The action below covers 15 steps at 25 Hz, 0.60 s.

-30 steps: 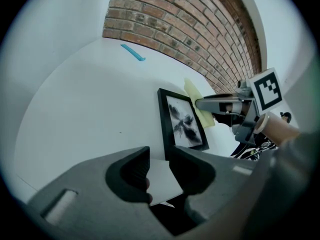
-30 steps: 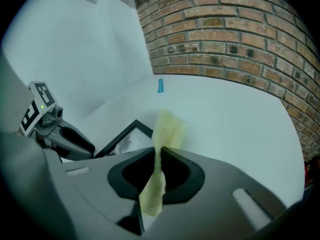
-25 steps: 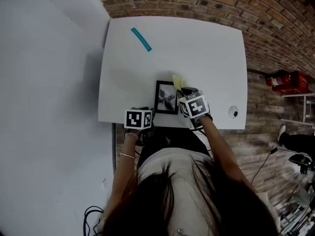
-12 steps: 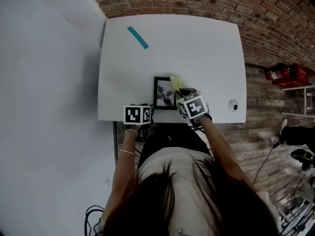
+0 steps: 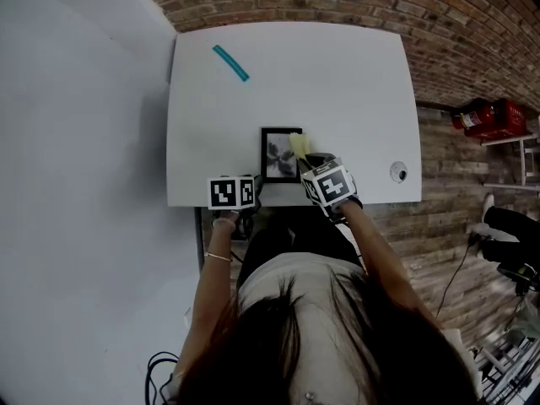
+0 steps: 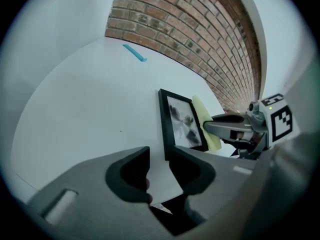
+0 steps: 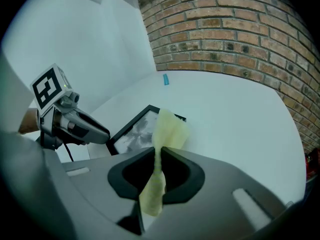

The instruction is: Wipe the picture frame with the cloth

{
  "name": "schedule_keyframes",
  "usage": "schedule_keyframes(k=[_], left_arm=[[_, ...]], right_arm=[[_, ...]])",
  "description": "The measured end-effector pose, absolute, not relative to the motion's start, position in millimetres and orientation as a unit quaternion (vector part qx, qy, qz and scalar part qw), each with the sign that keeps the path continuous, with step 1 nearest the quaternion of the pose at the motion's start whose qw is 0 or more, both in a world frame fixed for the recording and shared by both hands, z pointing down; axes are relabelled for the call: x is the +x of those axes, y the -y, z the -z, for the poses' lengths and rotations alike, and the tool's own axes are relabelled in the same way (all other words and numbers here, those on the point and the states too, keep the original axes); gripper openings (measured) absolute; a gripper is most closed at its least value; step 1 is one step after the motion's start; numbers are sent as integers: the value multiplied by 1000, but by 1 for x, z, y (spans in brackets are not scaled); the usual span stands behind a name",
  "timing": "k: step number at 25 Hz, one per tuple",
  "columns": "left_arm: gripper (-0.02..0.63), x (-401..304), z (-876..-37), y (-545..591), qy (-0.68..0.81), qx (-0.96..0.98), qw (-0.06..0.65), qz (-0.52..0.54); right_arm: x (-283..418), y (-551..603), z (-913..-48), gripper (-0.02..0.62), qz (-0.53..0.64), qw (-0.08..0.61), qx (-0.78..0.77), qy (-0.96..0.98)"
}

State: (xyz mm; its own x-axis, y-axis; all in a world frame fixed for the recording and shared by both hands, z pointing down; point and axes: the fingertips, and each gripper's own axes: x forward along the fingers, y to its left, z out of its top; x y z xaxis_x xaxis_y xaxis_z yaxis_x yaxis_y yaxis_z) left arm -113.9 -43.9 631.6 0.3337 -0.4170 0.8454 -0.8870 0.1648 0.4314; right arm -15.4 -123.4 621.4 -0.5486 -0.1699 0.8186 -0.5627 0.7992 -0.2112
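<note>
Our picture frame (image 5: 278, 153) lies flat by the surface's (image 5: 354, 83) 6 o'clock edge. Our right tool (image 5: 309, 160) clamps the yellow cloth (image 5: 299, 146) over its 3 o'clock rail. Our left tool (image 5: 253, 186), jaws slightly apart, sits at its 7 o'clock corner. A teal strip (image 5: 230, 62) lies at 11 o'clock.

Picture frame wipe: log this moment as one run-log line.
right gripper: shut on cloth | cloth: at picture frame right edge | left gripper: open, by picture frame's near corner | picture frame: flat on table

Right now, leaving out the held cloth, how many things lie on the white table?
3: the picture frame near the front edge, a teal strip at the far left, a small round object by the right edge. Something small could be hidden at the front edge.
</note>
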Motion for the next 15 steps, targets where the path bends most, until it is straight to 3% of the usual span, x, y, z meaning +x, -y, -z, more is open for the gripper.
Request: schedule_keyframes(k=[15], left_arm=[[126, -113, -631, 44, 532, 615, 541, -214]], right_arm=[[-6, 99, -620, 43, -239, 420, 228, 845]])
